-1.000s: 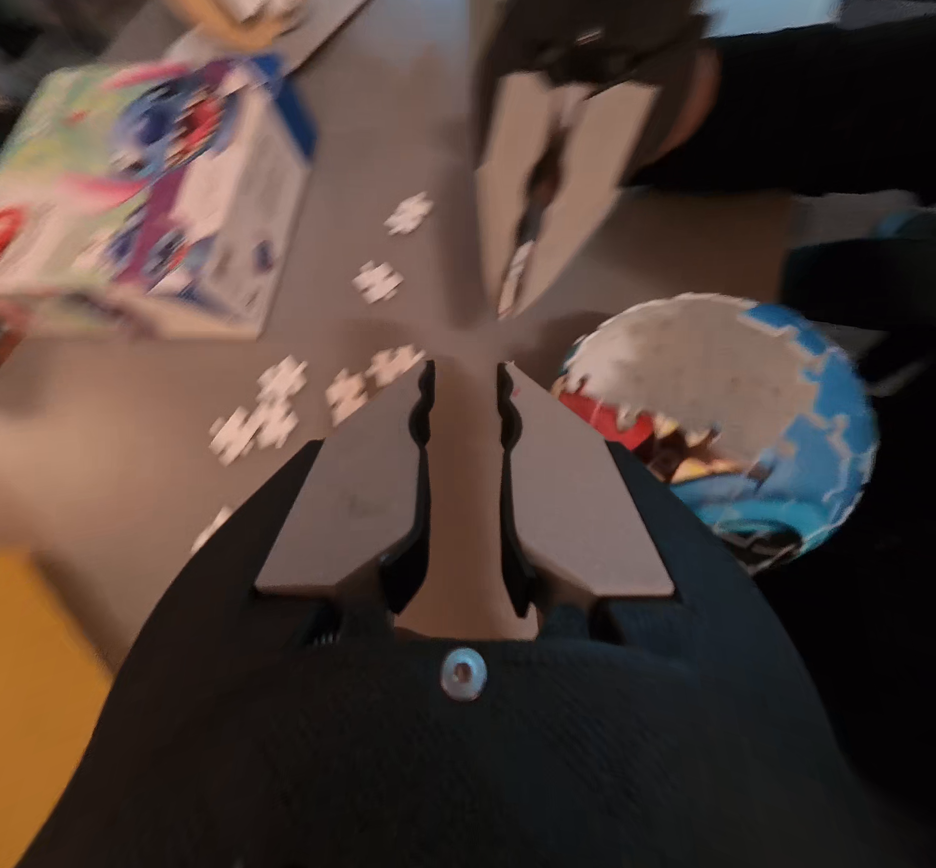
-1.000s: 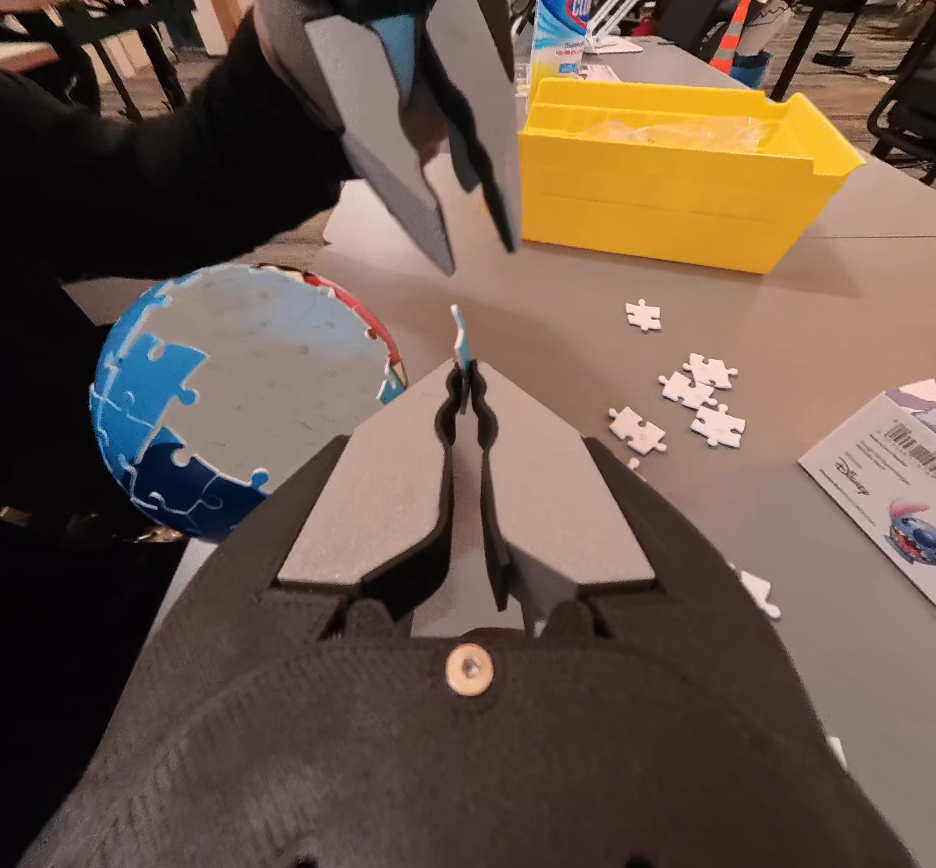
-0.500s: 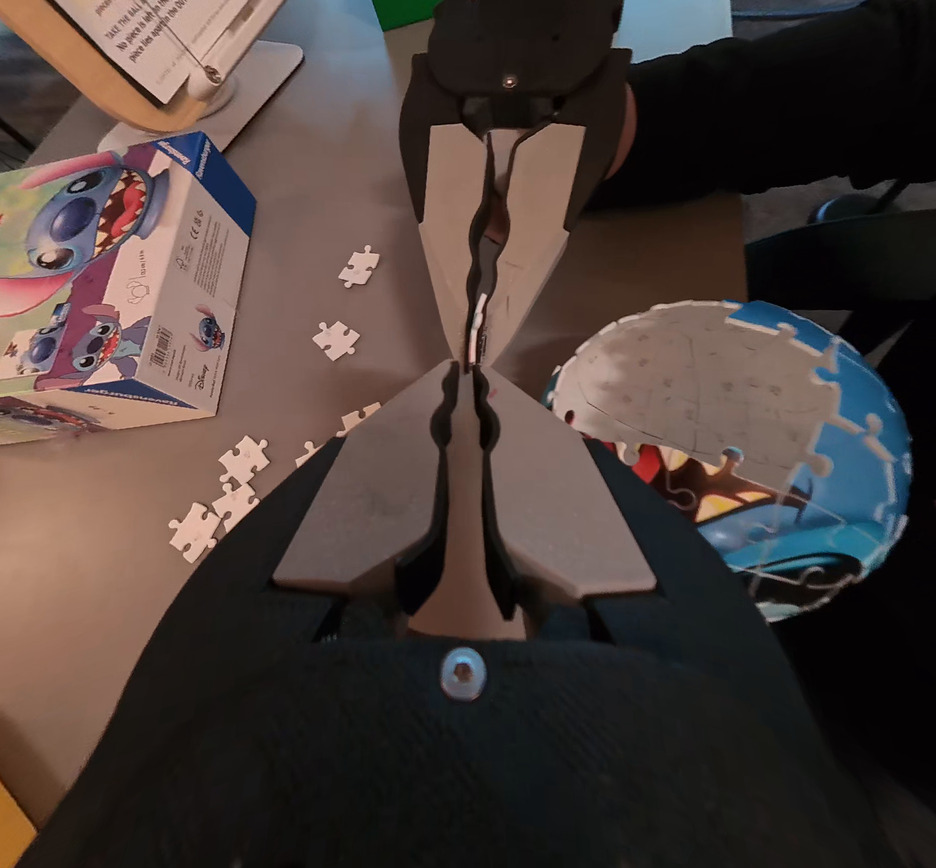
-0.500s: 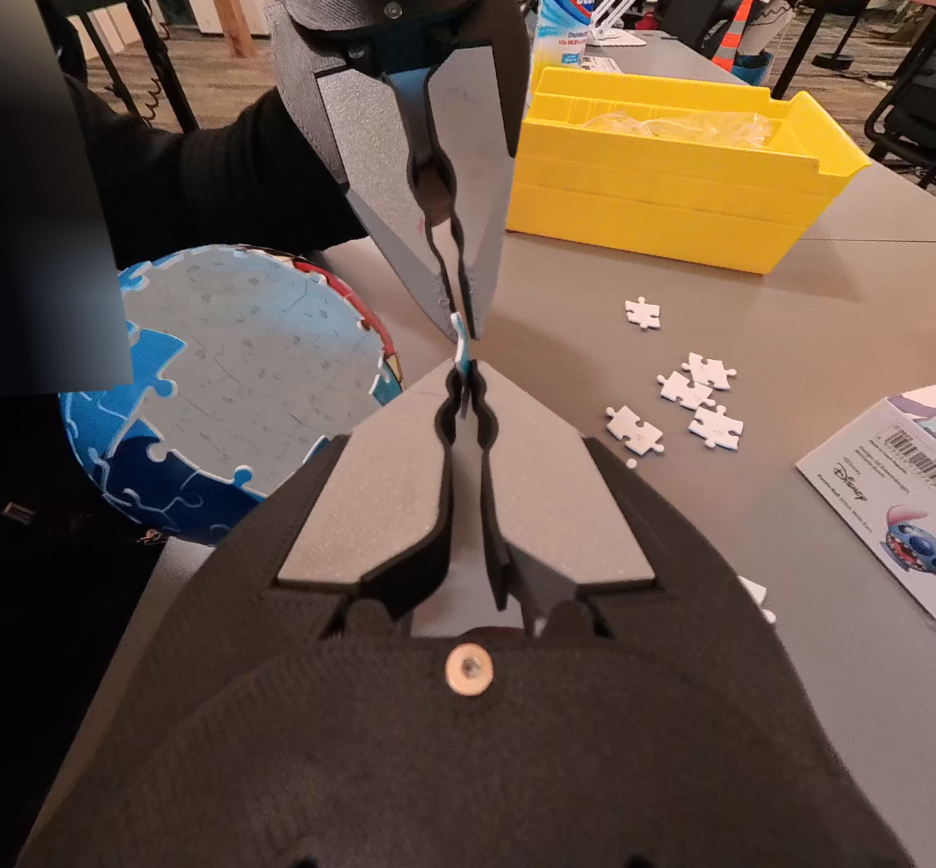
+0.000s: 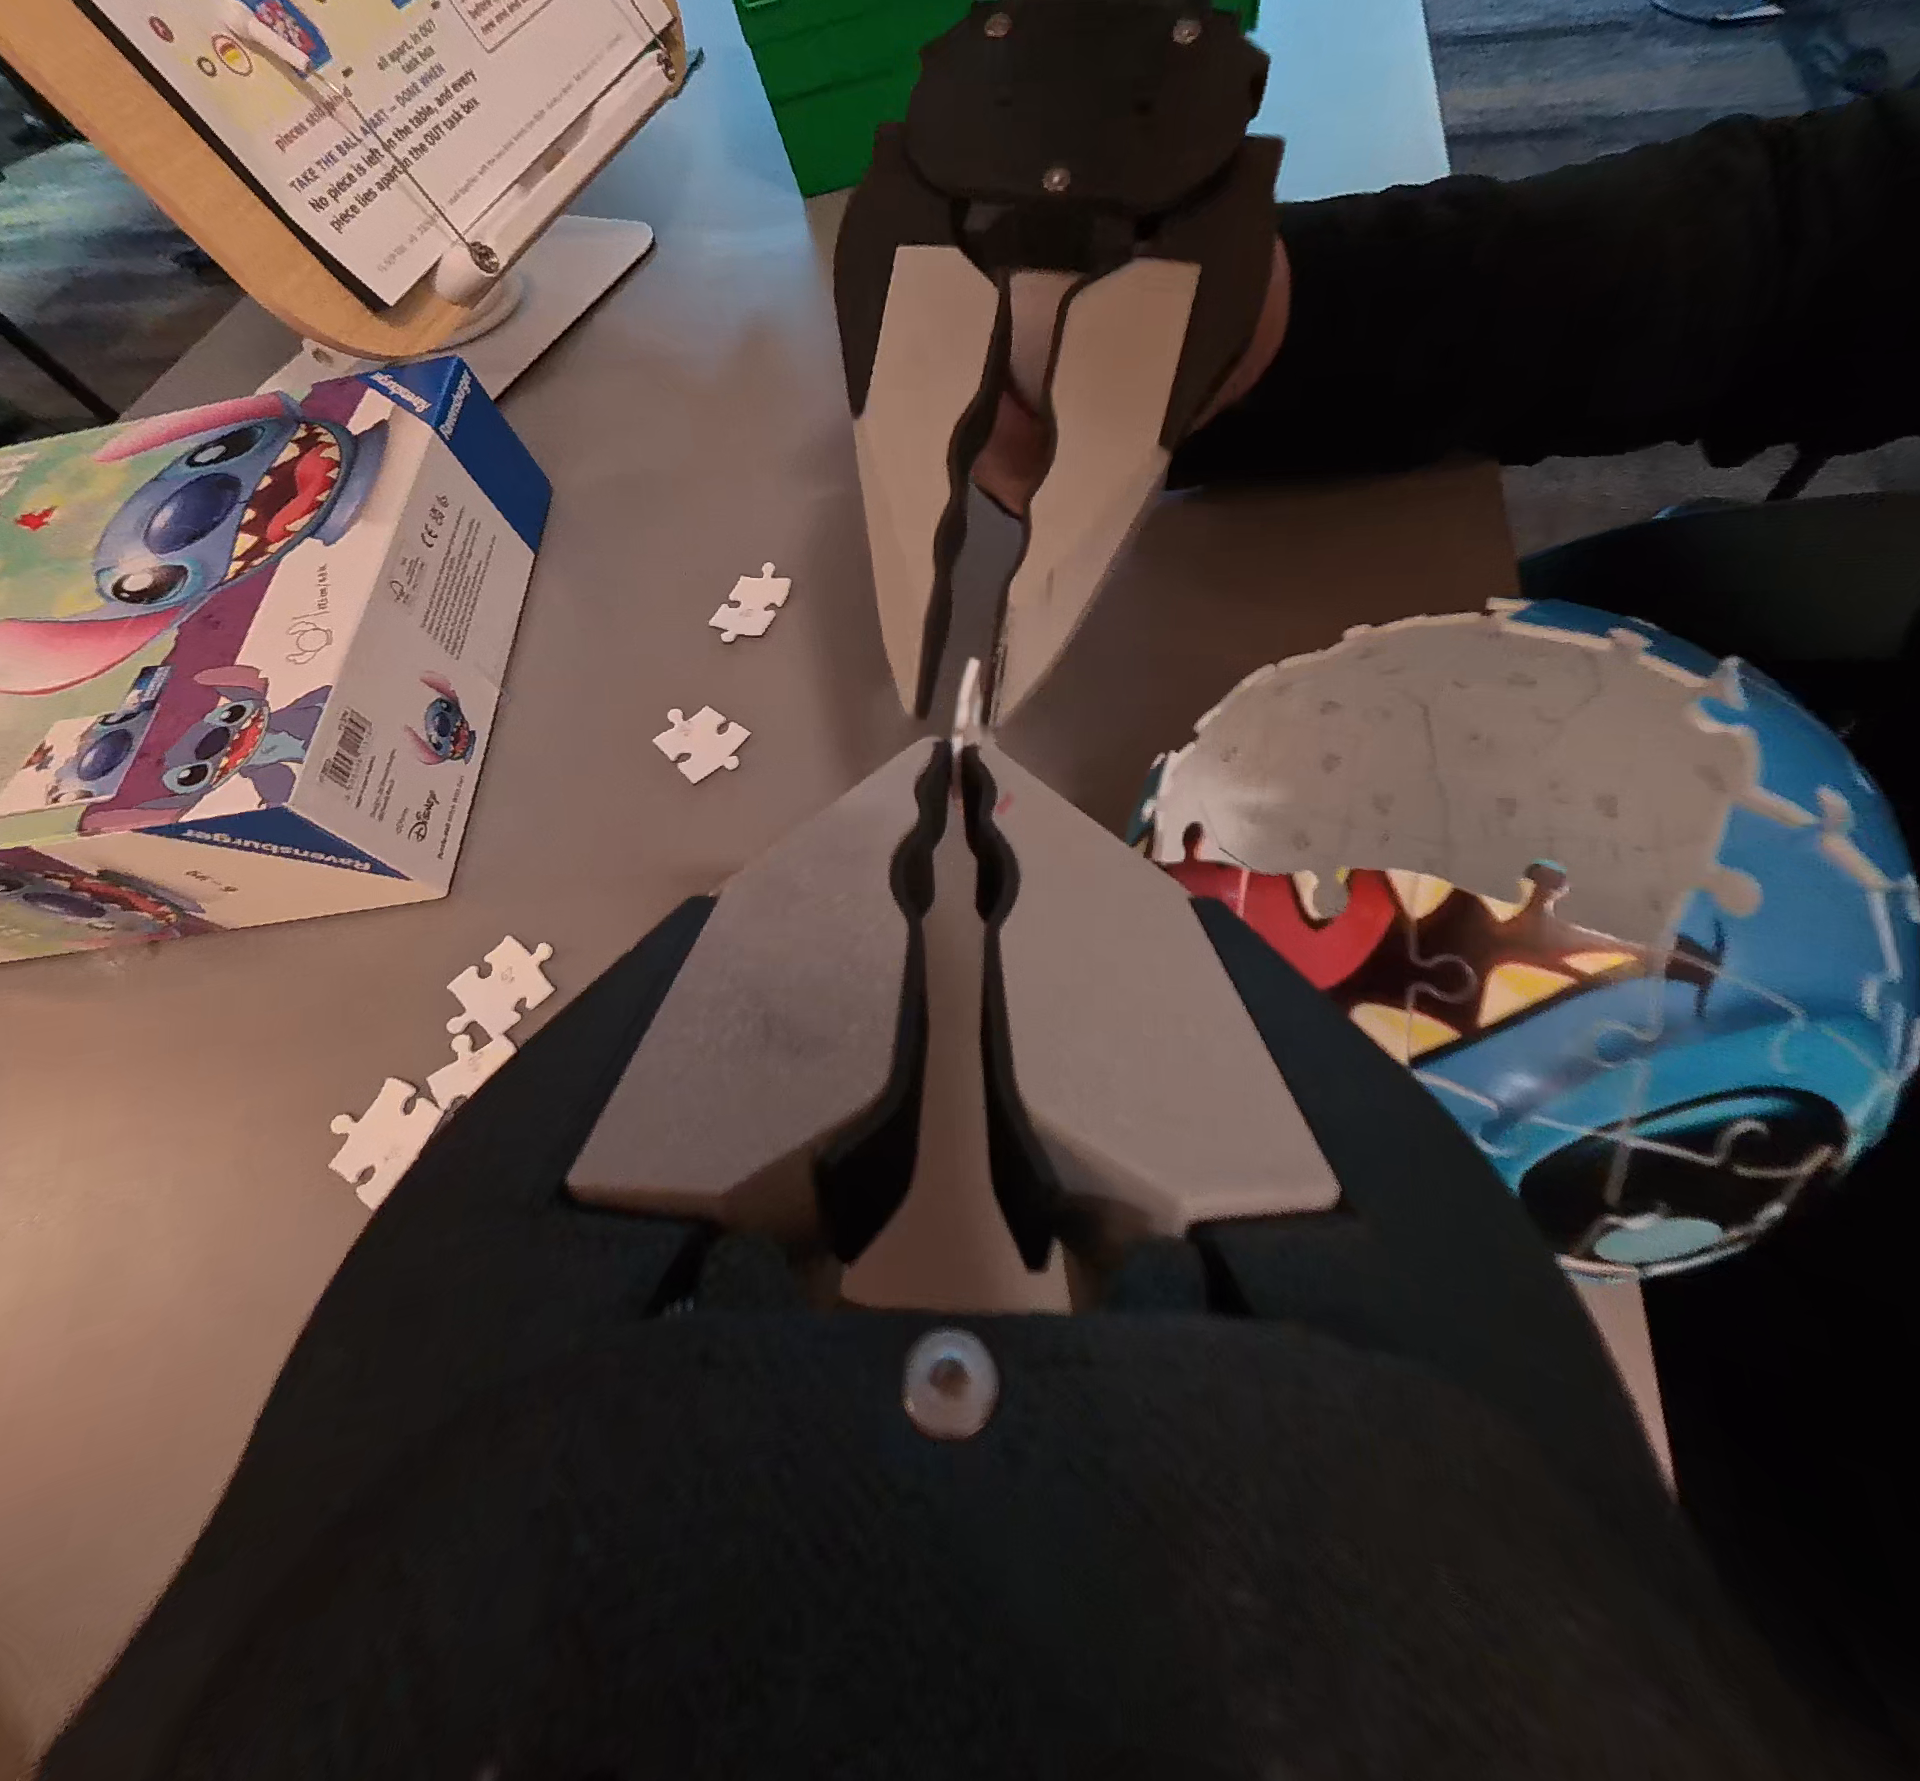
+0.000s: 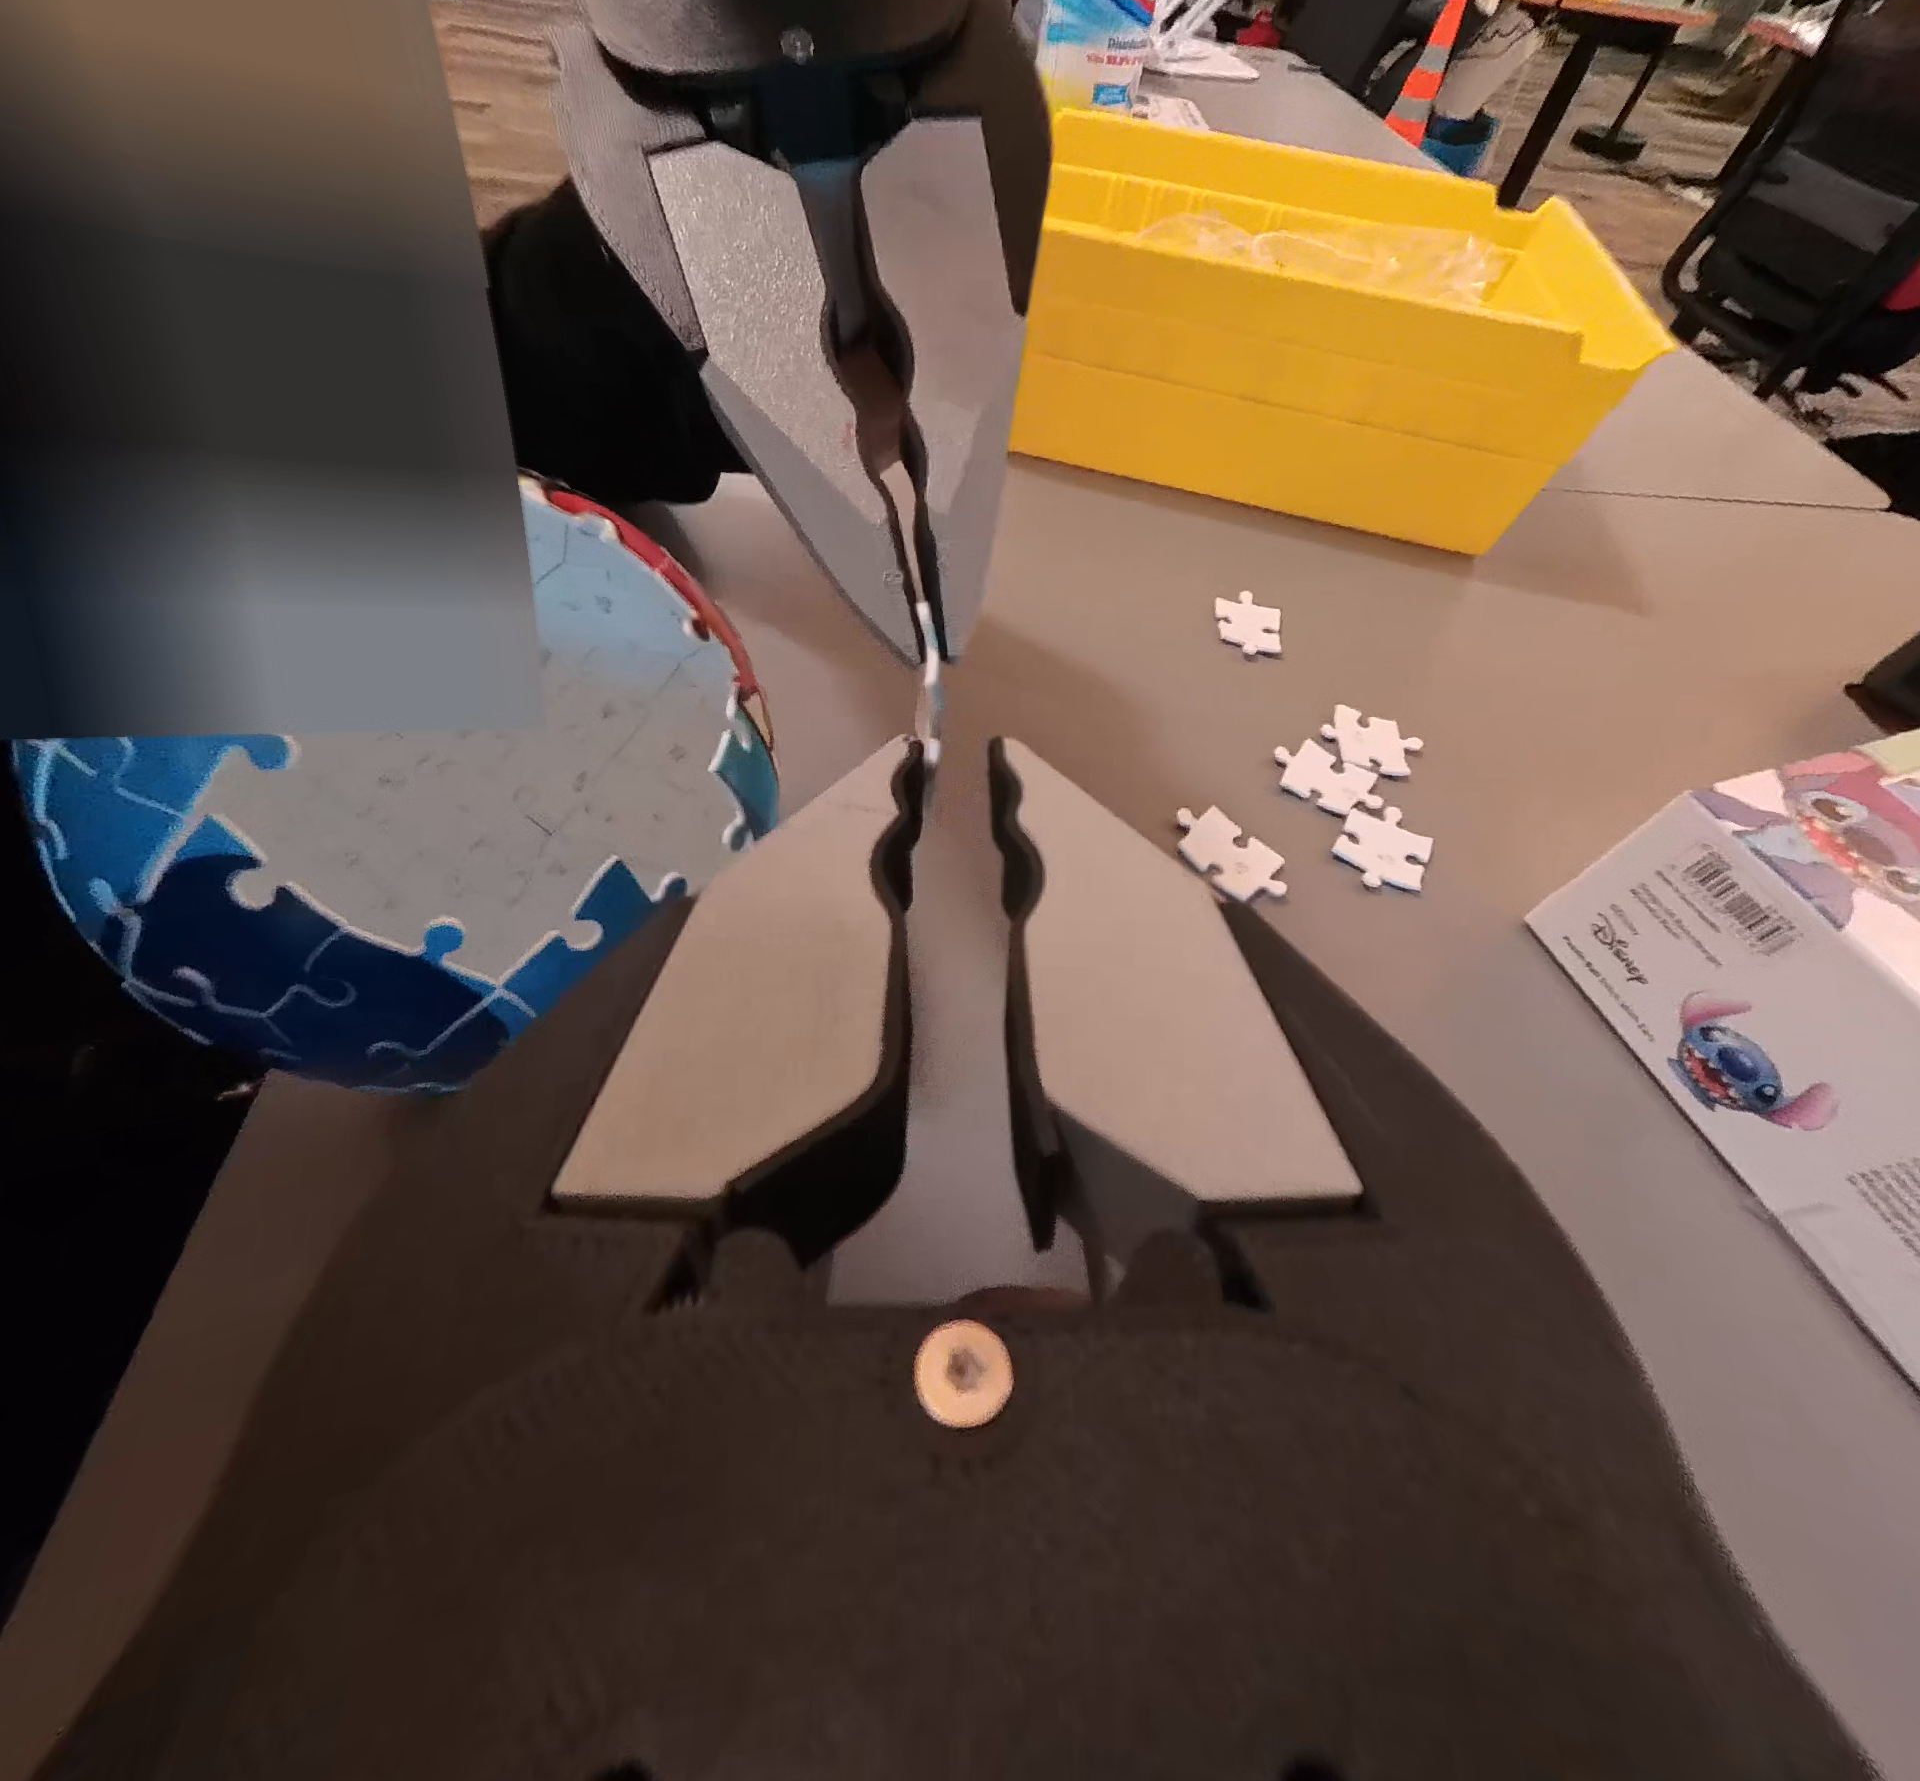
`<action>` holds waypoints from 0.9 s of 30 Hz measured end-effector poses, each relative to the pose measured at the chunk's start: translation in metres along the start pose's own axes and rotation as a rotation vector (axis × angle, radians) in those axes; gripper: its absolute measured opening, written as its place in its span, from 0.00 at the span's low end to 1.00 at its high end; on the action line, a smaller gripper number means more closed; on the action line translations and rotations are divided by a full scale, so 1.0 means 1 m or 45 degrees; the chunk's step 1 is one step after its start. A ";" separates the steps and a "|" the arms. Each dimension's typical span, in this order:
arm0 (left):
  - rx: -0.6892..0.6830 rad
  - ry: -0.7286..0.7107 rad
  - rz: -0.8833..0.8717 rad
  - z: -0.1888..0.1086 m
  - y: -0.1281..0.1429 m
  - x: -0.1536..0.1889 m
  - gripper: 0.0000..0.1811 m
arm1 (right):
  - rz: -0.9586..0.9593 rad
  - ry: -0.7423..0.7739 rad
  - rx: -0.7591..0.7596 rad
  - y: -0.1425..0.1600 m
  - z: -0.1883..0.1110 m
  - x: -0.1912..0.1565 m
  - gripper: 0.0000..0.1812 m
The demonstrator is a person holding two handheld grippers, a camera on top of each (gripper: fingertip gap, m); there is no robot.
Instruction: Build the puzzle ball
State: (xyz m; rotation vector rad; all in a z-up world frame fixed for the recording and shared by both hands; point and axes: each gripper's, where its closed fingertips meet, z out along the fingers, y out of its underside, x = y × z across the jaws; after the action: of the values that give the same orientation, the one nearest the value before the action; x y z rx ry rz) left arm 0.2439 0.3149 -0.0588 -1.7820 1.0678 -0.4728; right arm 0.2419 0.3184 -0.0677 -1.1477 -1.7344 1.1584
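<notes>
Fingers [image 5: 940, 775] of the left gripper [image 5: 954, 763] are pinched on a puzzle piece [image 6: 928, 692]; the right gripper [image 6: 951, 755] stands parted, releasing it. A handover, likely. Next: seat it in the half-built ball [image 5: 1558, 921], beside the counter [image 5: 675, 484].

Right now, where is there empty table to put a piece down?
Bare table lies between the puzzle box, the paper stand and the right claw. Another strip runs before the yellow bin. It's crowded around the loose pieces and where the left claw meets it beside the ball.
</notes>
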 end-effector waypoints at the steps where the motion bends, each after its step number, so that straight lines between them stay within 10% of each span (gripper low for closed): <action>1: -0.006 -0.014 0.009 0.000 0.001 -0.001 0.00 | -0.002 0.006 0.020 -0.004 -0.002 0.000 0.05; 27: 0.124 -0.006 -0.058 -0.017 -0.008 -0.008 0.12 | 0.132 -0.072 0.001 -0.006 0.006 -0.017 0.00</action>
State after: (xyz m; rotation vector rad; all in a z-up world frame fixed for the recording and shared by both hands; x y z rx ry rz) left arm 0.2312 0.3131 -0.0433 -1.7236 0.9862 -0.5396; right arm 0.2406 0.3000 -0.0652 -1.2277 -1.7339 1.2642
